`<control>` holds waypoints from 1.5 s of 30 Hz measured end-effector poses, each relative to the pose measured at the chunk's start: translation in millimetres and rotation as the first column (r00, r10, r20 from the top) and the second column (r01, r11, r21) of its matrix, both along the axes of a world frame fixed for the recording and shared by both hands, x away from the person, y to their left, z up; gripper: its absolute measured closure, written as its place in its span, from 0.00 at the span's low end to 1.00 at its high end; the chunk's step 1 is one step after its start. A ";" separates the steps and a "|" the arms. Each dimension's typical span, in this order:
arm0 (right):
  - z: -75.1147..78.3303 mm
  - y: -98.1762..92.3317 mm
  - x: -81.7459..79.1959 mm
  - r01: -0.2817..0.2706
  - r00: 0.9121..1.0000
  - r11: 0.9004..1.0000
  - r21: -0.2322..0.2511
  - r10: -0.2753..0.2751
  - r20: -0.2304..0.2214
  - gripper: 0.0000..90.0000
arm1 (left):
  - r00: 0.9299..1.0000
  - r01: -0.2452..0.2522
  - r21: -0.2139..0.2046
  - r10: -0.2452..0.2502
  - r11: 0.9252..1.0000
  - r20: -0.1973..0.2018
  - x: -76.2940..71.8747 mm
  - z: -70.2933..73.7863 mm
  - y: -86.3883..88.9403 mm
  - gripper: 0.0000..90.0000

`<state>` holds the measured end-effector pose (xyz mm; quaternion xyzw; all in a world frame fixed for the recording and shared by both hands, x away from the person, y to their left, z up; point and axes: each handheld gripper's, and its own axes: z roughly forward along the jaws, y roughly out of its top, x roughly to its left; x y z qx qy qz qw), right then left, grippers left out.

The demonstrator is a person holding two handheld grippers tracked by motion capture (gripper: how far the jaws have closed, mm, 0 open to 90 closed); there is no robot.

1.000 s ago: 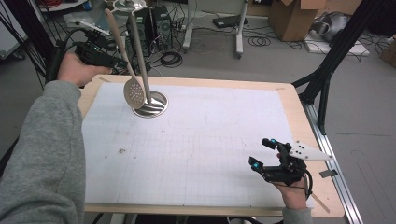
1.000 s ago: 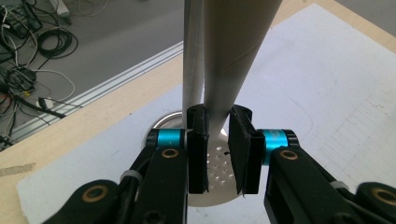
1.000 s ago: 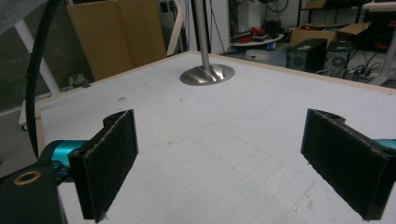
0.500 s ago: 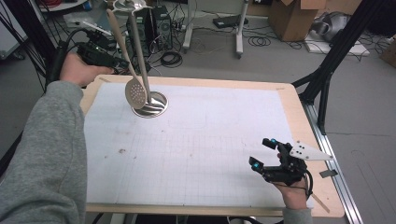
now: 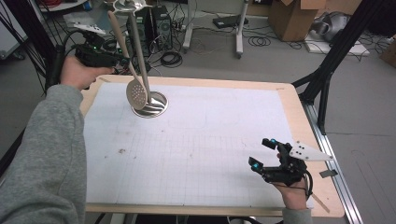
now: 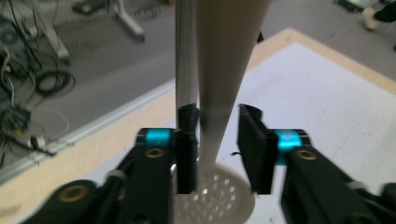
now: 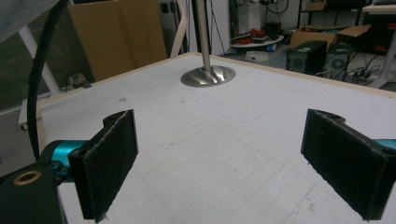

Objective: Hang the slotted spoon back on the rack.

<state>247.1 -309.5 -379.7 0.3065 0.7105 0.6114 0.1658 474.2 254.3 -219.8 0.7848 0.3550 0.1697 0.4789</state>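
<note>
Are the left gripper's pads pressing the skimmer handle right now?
Apart. In the left gripper view the left gripper has just been opening: a gap shows between the handle and the right pad.

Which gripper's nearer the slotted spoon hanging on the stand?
Left. The left gripper has the slotted spoon handle between its jaws, which have just been opening, a gap showing on one side. The right gripper rests open at the table's near right corner, far away.

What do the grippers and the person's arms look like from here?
Both the left gripper and the right gripper are black, with teal bands by flat dark jaw pads and a pale three-cornered plate on top. A black cable trails from each. The left arm wears a grey sleeve.
</note>
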 end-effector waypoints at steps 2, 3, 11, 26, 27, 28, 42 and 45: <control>0.8 0.7 -0.6 -0.002 1.000 1.000 0.001 0.002 0.002 0.11 | 1.000 0.007 -0.004 -0.007 1.000 0.015 -3.4 0.7 2.6 0.65; 1.2 1.1 -0.8 0.000 1.000 1.000 -0.001 0.000 0.003 0.11 | 1.000 0.010 -0.012 -0.010 1.000 0.030 -5.5 0.1 4.0 0.60; 4.3 6.1 -3.0 -0.008 1.000 1.000 -0.004 0.008 0.020 0.11 | 0.989 0.034 -0.037 -0.028 0.999 0.147 -31.1 -13.6 13.3 0.36; 9.4 22.4 -7.8 -0.029 0.998 0.999 -0.020 0.030 0.051 0.11 | 0.967 0.016 -0.153 0.023 0.988 0.254 -104.5 -39.3 34.6 0.18; 9.7 23.6 -8.5 -0.029 0.998 0.999 -0.020 0.029 0.047 0.11 | 0.968 0.010 -0.149 0.028 0.989 0.251 -108.9 -41.4 34.0 0.18; 10.1 24.5 -8.7 -0.030 0.998 0.999 -0.020 0.031 0.047 0.11 | 0.968 0.011 -0.144 0.026 0.989 0.250 -112.9 -43.9 33.3 0.18; 12.1 31.7 -9.9 -0.036 0.998 0.999 -0.025 0.037 0.049 0.11 | 0.962 0.043 -0.180 0.008 0.983 0.274 -150.2 -81.8 26.3 0.17; 11.6 33.9 -9.1 -0.039 0.998 0.999 -0.025 0.040 0.047 0.11 | 0.963 0.046 -0.191 0.007 0.980 0.268 -155.6 -91.9 25.0 0.17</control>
